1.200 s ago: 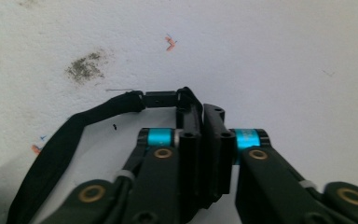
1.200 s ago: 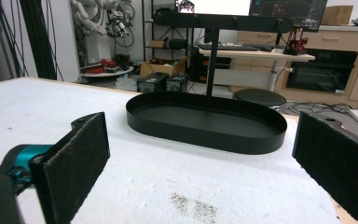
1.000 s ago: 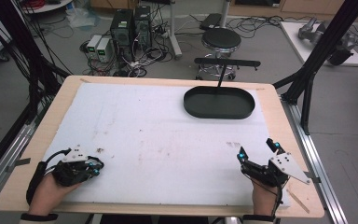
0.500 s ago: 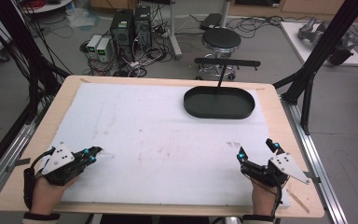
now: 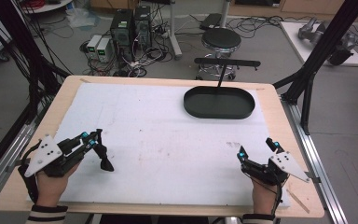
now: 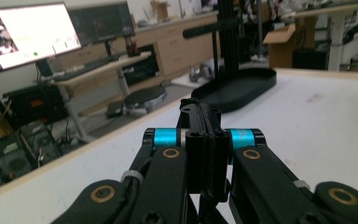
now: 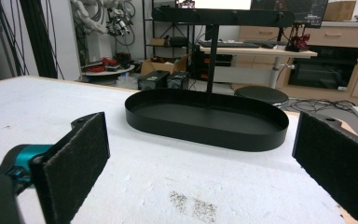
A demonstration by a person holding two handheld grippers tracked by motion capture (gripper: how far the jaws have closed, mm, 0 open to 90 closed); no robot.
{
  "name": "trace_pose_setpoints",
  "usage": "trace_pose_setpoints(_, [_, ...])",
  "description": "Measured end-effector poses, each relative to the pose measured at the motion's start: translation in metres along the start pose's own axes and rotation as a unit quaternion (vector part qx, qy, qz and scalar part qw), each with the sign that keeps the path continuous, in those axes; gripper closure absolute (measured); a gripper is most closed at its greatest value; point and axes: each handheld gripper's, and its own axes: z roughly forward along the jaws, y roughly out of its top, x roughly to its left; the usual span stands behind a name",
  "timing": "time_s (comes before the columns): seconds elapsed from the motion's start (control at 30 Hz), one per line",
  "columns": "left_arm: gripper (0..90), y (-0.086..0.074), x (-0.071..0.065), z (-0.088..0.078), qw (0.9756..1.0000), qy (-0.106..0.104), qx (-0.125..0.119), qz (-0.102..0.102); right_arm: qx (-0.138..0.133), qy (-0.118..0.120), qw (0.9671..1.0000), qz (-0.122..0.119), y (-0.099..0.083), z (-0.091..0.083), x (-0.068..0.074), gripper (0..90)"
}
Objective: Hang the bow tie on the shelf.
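Note:
A black oval tray (image 5: 219, 103) sits empty at the far right of the white mat (image 5: 168, 135); it lies ahead in the left gripper view (image 6: 235, 87) and the right gripper view (image 7: 205, 119). My left gripper (image 5: 105, 161) is held over the mat's near left part, its tips angled down. Its jaws press together with nothing between them (image 6: 199, 108). My right gripper (image 5: 255, 148) rests at the near right, open, pointing toward the tray. Its two black pads (image 7: 77, 156) stand wide apart with bare mat between them.
The wooden table edge (image 5: 279, 140) frames the mat. Behind the tray a black T-shaped stand (image 5: 227, 62) rises, with a round stool (image 5: 227, 40) beyond it. Black frame posts (image 5: 307, 88) flank the right side. Computers and cables (image 5: 126, 32) lie on the floor farther off.
My left gripper has risen from the near left corner and swung right, so its jaws now reach farther over the mat. The right gripper and the tray have stayed put.

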Motion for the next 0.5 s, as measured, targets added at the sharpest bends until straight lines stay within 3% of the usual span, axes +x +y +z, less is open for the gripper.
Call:
trace_pose_setpoints(0.2, [88.7,0.014,-0.003,0.023,0.9984,-0.007,-0.054,-0.016,0.000,0.001,1.0000,0.002,-0.001,0.001,0.000,2.8])
trace_pose_setpoints(0.33, [88.7,0.024,-0.004,0.043,0.9966,-0.017,-0.075,-0.028,-0.002,0.002,1.0000,0.006,-0.001,0.000,-0.001,2.8])
trace_pose_setpoints(0.5, [88.7,0.036,-0.010,0.071,0.9952,-0.007,-0.094,-0.025,-0.003,0.001,1.0000,0.009,-0.002,0.001,-0.003,2.8])
